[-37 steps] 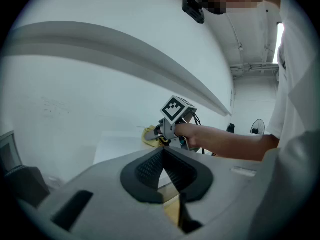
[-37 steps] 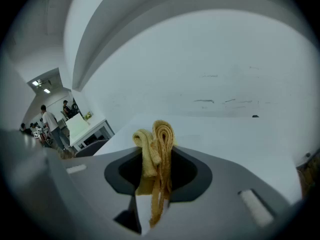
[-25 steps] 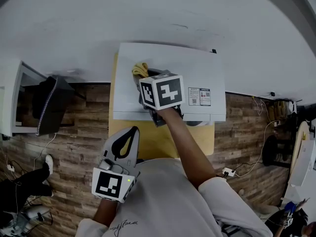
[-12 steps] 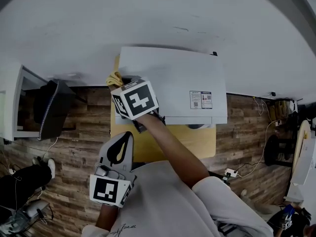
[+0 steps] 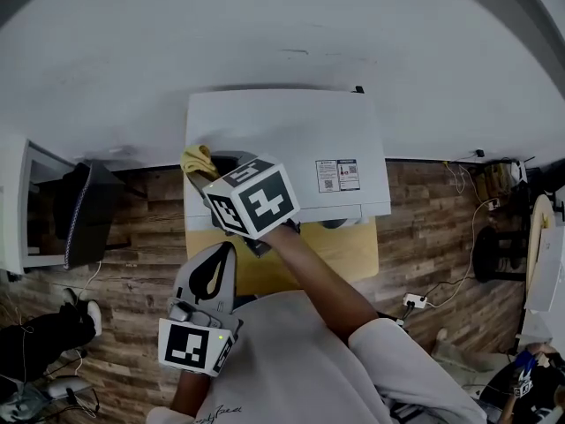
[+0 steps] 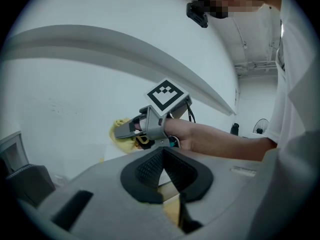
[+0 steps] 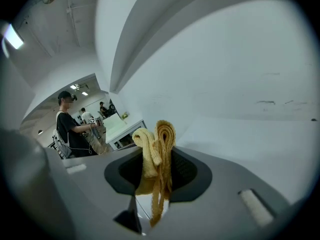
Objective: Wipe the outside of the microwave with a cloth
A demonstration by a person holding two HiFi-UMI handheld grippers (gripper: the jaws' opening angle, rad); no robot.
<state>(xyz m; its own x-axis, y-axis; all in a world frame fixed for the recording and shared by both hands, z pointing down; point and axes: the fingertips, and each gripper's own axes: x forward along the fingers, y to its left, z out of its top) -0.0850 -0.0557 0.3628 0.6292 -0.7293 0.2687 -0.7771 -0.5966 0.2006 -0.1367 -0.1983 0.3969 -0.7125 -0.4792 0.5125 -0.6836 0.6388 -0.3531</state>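
The white microwave stands on a small yellow-wood table against a white wall. My right gripper is shut on a bunched yellow cloth and holds it at the left edge of the microwave's top, near the front corner. In the right gripper view the cloth sticks up from between the jaws of the right gripper, with the microwave's white surface beyond it. My left gripper hangs low by the person's body, shut and empty. The left gripper view looks past the left gripper at the right gripper and the cloth.
A dark chair or bag and a white cabinet stand to the left of the table. A power strip and cables lie on the wood floor at the right. People stand far off in the room.
My right gripper has carried the cloth leftward across the microwave's top to its left edge and a little toward the front. The left gripper has stayed where it was.
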